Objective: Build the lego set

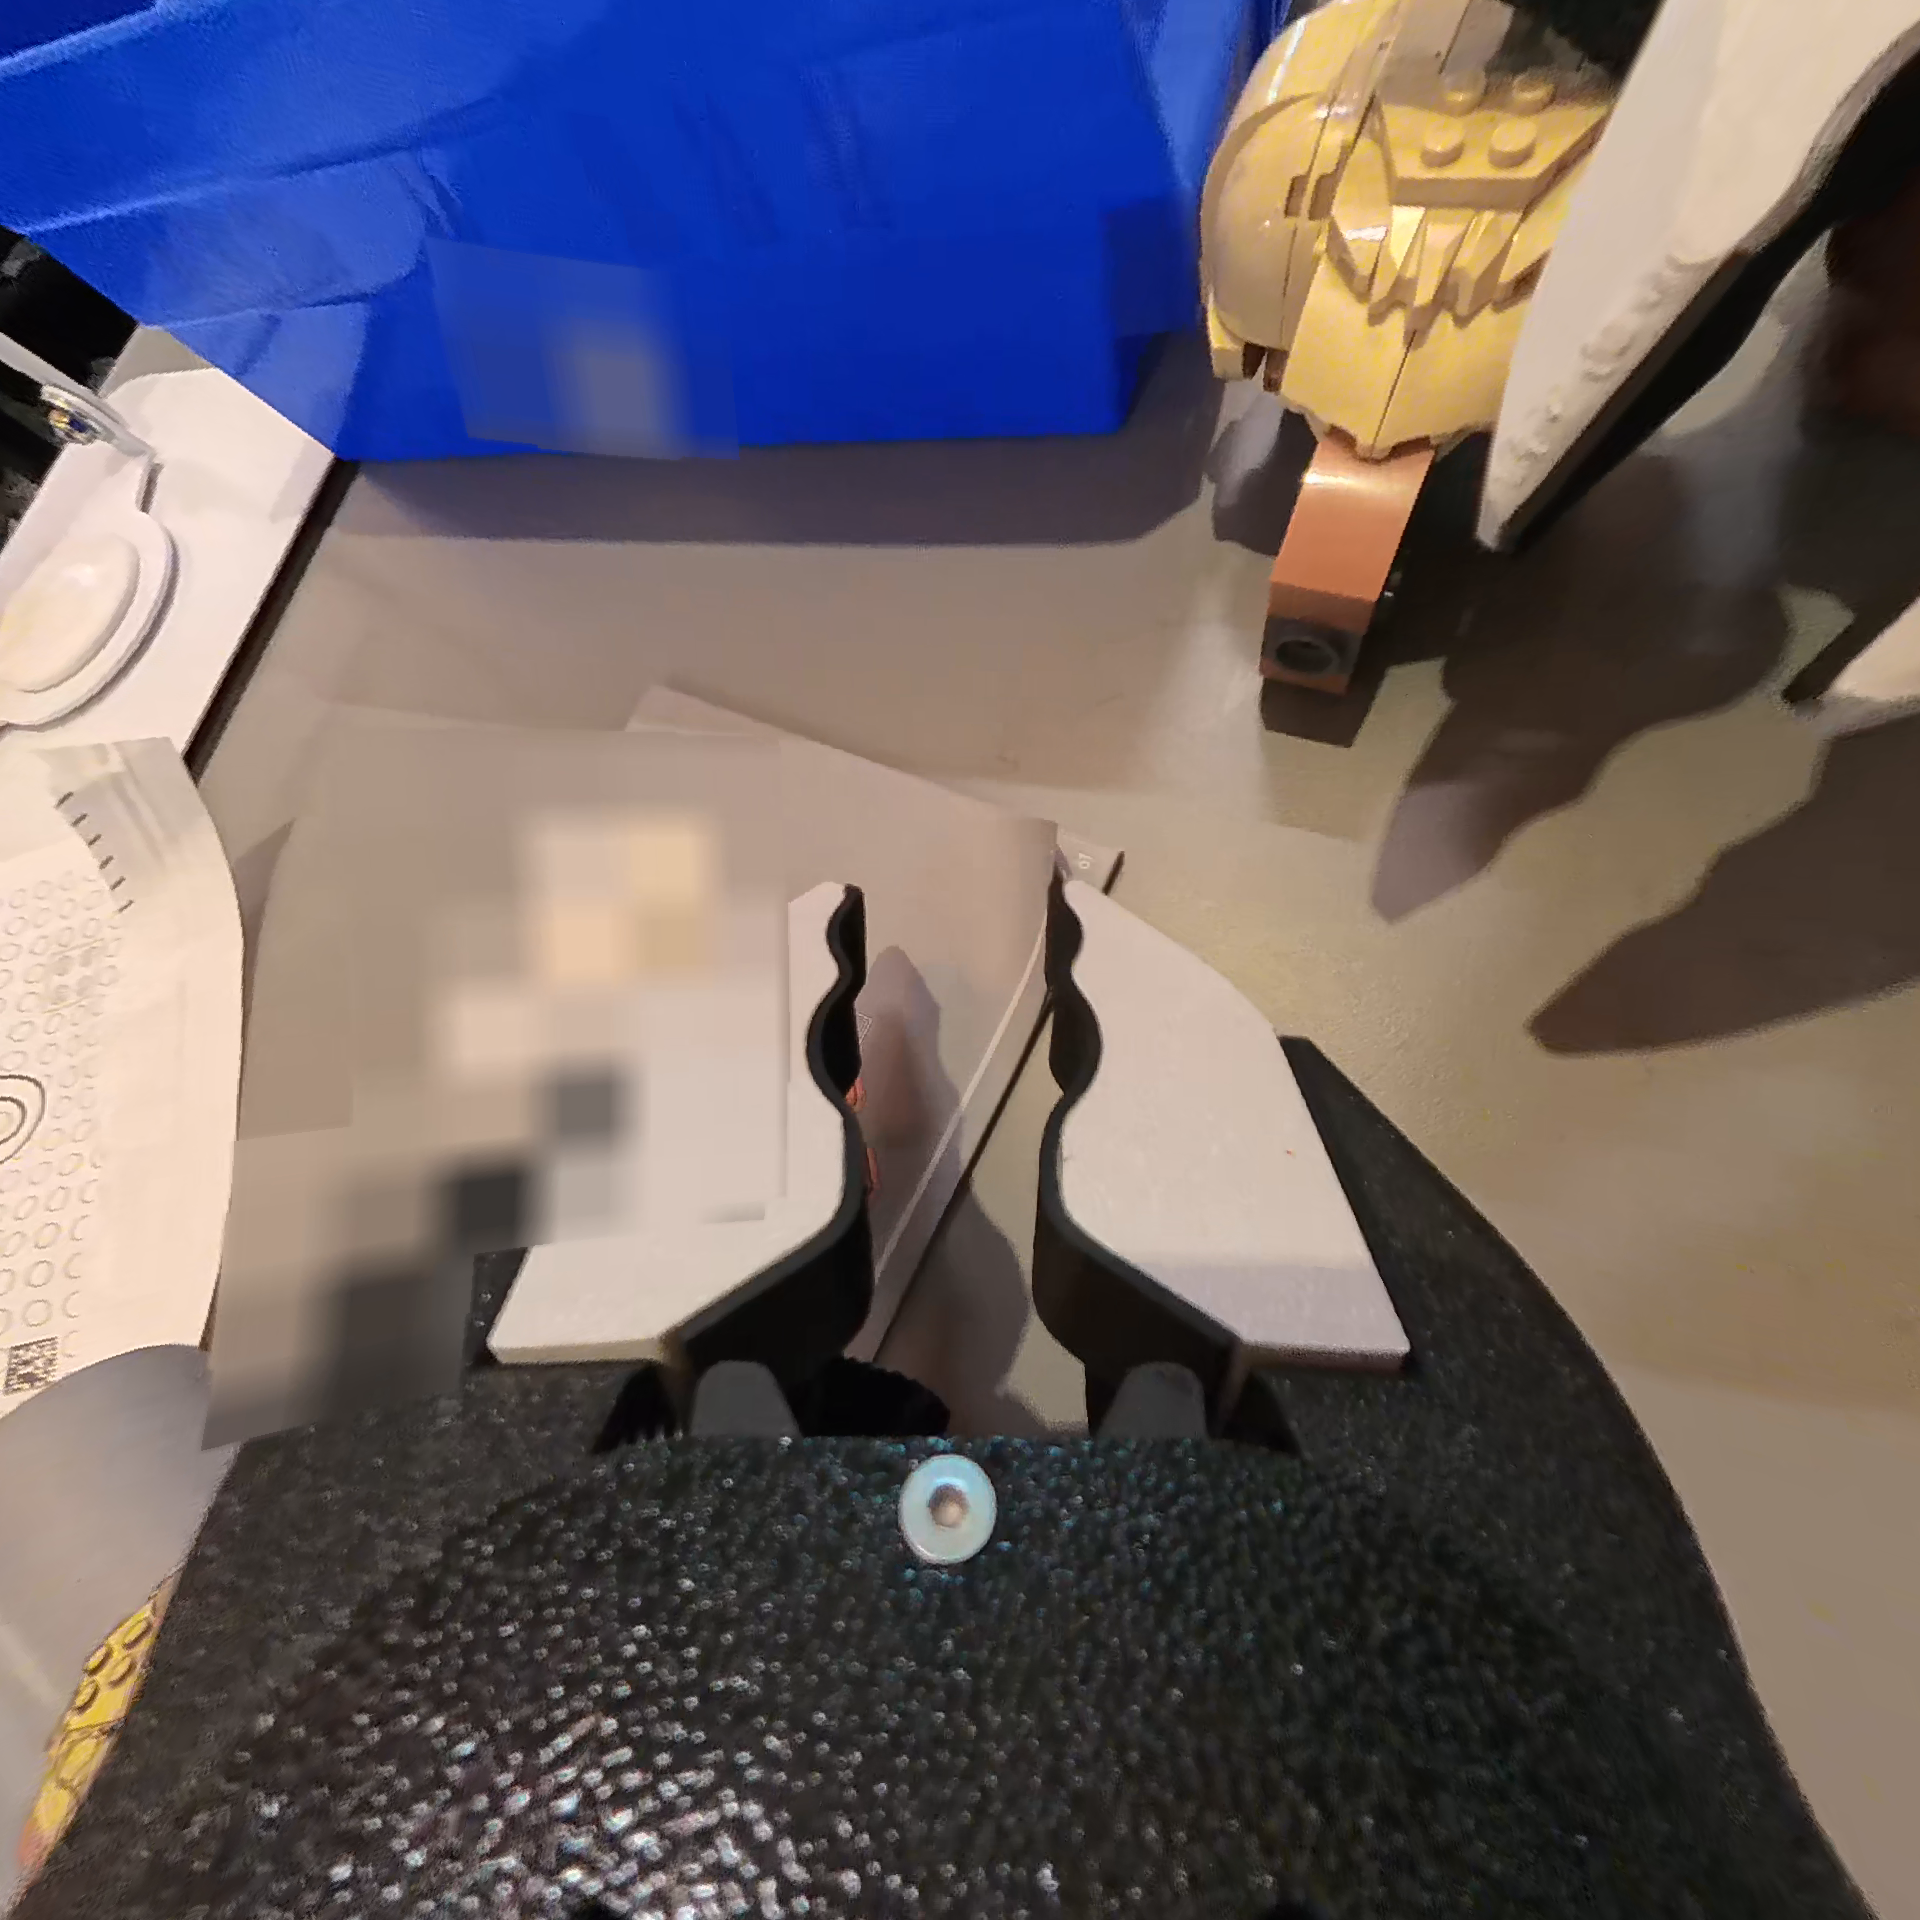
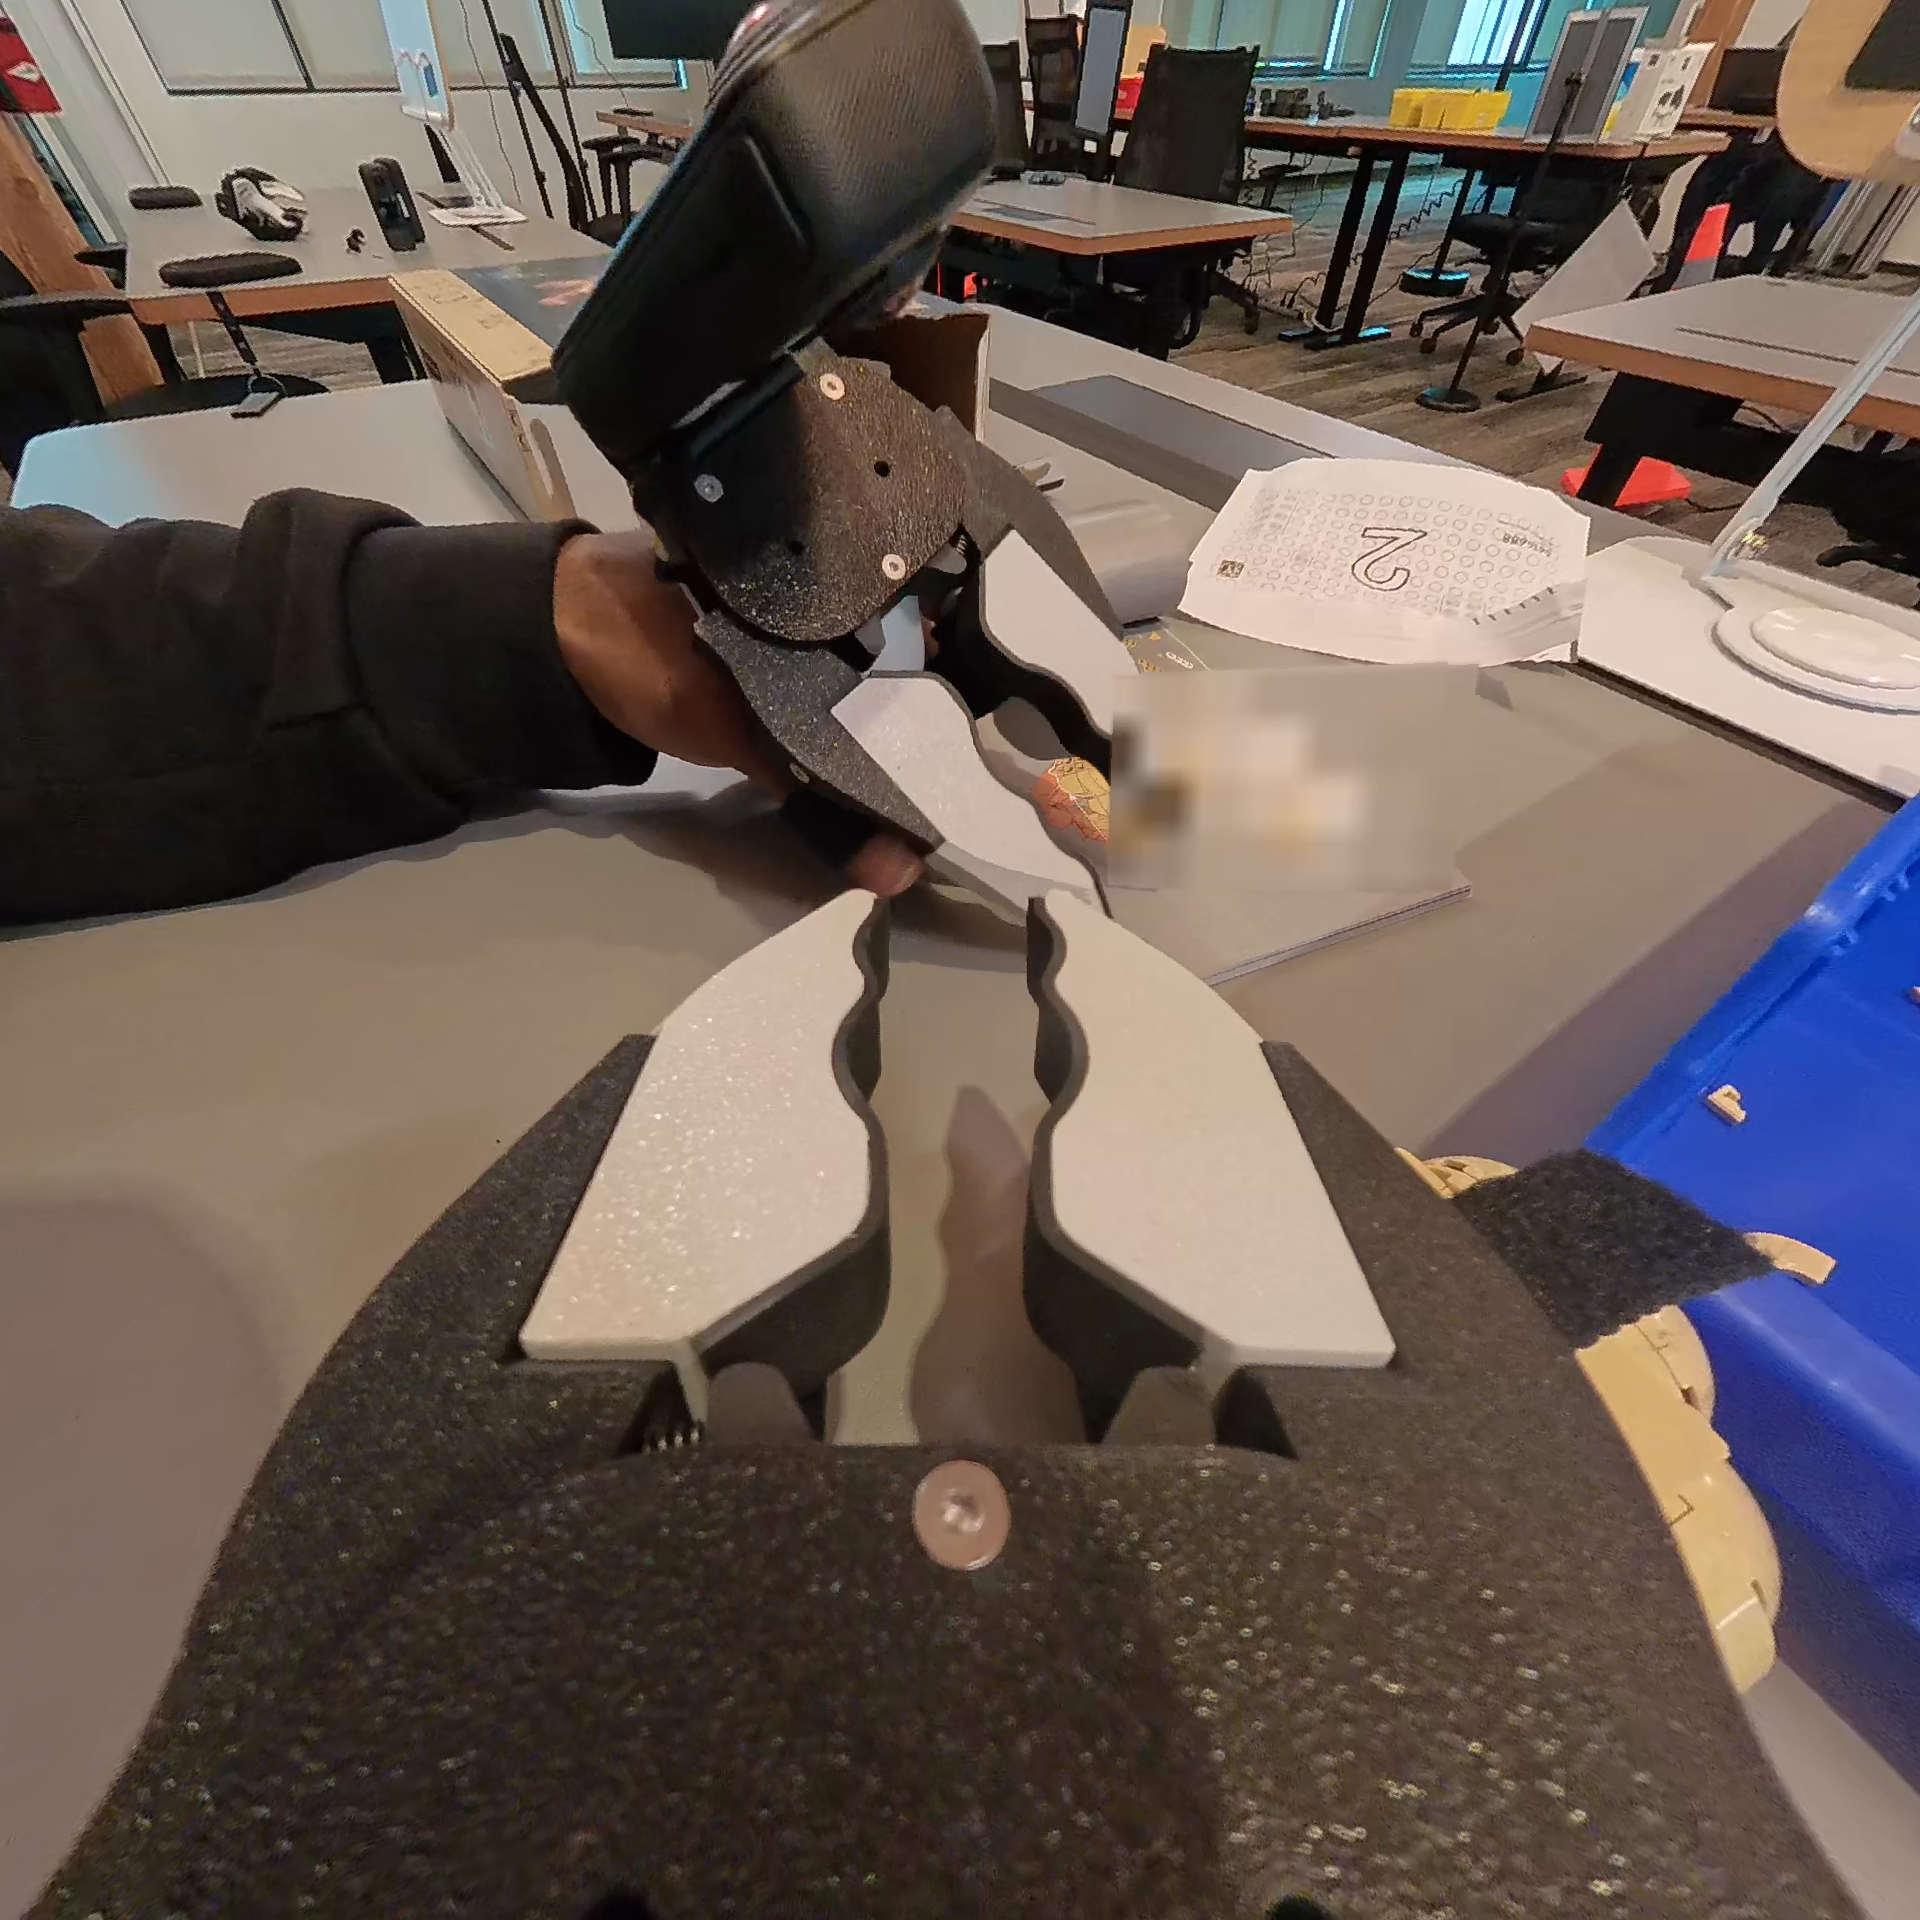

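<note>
Left gripper spread over lifted booklet page, pads apparently not pressing; could slip free. Right gripper spread, bare, mid-table. Blue bin and tan brick model at far edge.

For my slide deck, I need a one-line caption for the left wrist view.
Left gripper, jaws apart, over a grey booklet on the table, near a blue bin and tan brick model.

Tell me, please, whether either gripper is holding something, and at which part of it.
Neither holds anything. The left gripper is open over the corner of a grey booklet, whose page stands between pads that do not press. The right gripper is open above the bare table.
</note>
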